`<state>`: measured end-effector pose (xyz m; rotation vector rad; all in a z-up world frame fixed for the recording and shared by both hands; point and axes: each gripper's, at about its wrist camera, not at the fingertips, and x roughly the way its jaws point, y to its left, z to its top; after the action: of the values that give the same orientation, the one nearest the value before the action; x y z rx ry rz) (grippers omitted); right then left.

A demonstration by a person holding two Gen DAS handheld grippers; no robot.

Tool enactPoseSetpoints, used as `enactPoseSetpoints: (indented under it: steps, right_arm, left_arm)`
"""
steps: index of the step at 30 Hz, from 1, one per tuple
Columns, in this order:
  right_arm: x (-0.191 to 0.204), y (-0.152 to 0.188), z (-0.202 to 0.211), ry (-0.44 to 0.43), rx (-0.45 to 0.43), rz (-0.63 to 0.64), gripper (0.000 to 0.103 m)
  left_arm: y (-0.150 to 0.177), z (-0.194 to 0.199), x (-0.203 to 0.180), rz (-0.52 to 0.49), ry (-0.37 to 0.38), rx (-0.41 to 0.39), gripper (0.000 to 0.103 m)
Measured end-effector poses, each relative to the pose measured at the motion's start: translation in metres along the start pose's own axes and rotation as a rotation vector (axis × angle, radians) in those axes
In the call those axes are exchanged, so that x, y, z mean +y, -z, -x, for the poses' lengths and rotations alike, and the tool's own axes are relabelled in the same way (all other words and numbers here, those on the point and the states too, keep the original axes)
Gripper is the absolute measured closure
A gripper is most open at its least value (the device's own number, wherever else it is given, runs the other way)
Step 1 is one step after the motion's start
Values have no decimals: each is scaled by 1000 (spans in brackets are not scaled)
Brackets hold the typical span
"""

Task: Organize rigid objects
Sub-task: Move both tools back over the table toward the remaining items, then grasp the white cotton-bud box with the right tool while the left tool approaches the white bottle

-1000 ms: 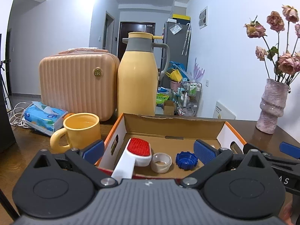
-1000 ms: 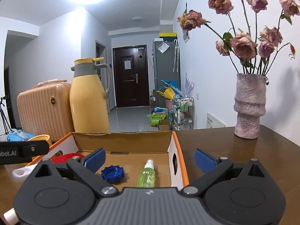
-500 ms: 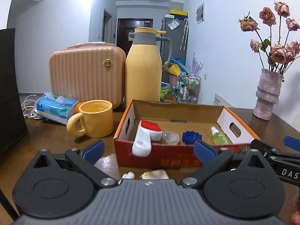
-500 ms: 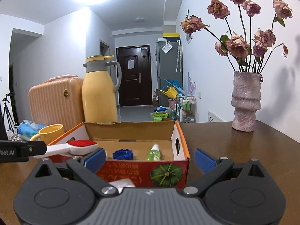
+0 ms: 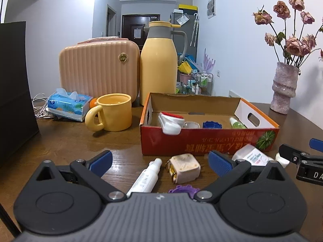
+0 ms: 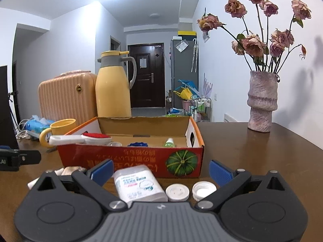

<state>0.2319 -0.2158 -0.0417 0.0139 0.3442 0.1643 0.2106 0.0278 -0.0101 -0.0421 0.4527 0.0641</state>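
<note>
A red cardboard box (image 5: 208,141) (image 6: 141,161) on the brown table holds a white brush with red bristles (image 5: 170,122) (image 6: 80,139), a small cup (image 5: 190,125), a blue cap (image 5: 212,124) and a green spray bottle (image 5: 236,123). In front of the box lie a white tube (image 5: 146,178), a beige cube (image 5: 184,168), a purple cap (image 5: 182,189), a wipes pack (image 6: 139,183) and two white lids (image 6: 177,191) (image 6: 203,189). My left gripper (image 5: 160,162) is open above the tube and cube. My right gripper (image 6: 161,171) is open over the wipes pack and lids.
A yellow mug (image 5: 113,115), a tissue pack (image 5: 67,104), a peach case (image 5: 99,70) and a yellow thermos (image 5: 158,64) stand left and behind the box. A vase of dried roses (image 6: 261,102) sits at the back right. A dark panel (image 5: 14,90) rises at far left.
Both grippers have pulled back from over the box toward the table's near side. The loose items in front of the box have come into view. The brush now lies in the box.
</note>
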Motion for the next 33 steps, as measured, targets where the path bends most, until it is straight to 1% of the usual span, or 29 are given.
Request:
enactPoseSetpoints:
  steps: [10, 15, 19, 24, 25, 27, 28, 30, 32, 33]
  right_arm:
    - [7, 10, 5, -34, 47, 25, 0]
    - [16, 9, -9, -26, 106, 79, 0]
    - [18, 4, -28, -51, 166, 113, 1]
    - [20, -1, -55, -73, 253, 160, 8]
    - [20, -2, -59, -77, 263, 161, 8]
    - [19, -4, -71, -85, 299, 158, 12]
    - [18, -5, -76, -89, 316, 154, 17]
    - [18, -7, -84, -113, 343, 149, 22]
    - [20, -7, -89, -120, 347, 154, 31]
    - [21, -7, -91, -125, 350, 155, 33]
  left_arm:
    - [14, -2, 15, -1, 5, 52, 0]
    - [16, -6, 20, 8, 17, 74, 0]
    - [17, -9, 22, 6, 16, 88, 0]
    - [18, -16, 26, 19, 20, 114, 0]
    - [18, -17, 27, 21, 21, 120, 0]
    - [18, -20, 28, 22, 14, 130, 0]
    - [19, -21, 29, 23, 11, 135, 0]
    - [20, -23, 30, 24, 7, 141, 0]
    - [20, -25, 31, 27, 2, 146, 0]
    - [20, -25, 31, 28, 1, 149, 0]
